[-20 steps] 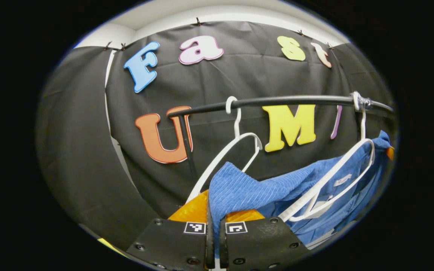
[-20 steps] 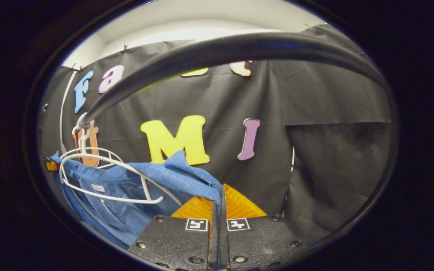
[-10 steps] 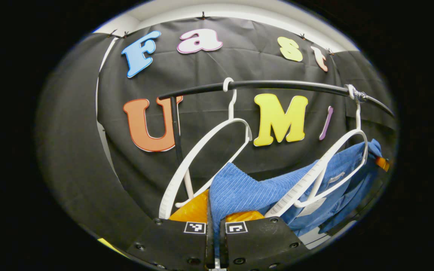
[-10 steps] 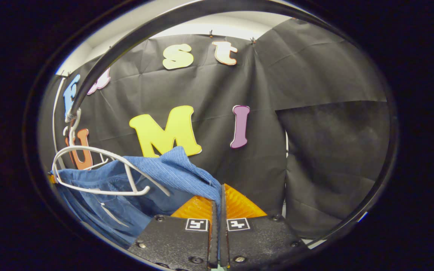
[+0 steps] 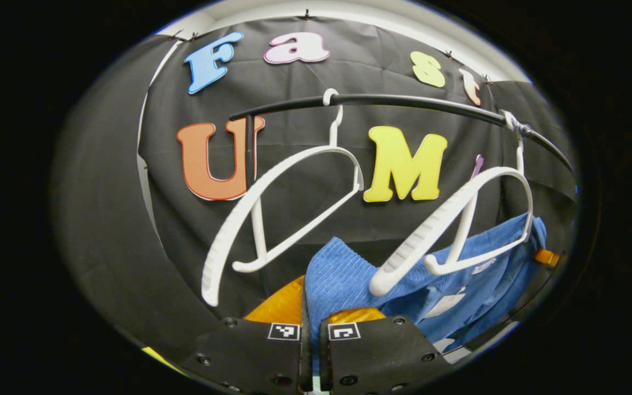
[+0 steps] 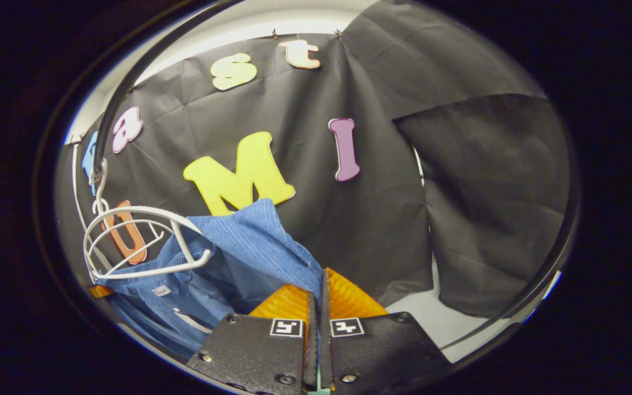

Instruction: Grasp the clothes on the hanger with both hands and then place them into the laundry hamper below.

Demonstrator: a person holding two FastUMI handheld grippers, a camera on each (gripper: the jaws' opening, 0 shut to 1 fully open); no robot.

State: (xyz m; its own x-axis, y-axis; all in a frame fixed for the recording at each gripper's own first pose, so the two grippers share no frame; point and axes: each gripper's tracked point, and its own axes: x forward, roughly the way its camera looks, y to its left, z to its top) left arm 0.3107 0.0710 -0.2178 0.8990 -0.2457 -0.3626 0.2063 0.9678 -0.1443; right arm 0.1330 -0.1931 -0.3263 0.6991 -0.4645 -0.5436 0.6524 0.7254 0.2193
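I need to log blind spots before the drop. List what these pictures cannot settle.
- Left gripper view: the blue shirt runs down behind the left gripper; its lower part is hidden.
- Right gripper view: the shirt's hem is cut off by the lower edge, left of the right gripper.
- Shirt label: too small to read.

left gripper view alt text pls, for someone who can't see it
The left gripper is shut on a blue shirt, pulled below two white hangers hooked on a black rail. The shirt stretches away rightward under the farther hanger.
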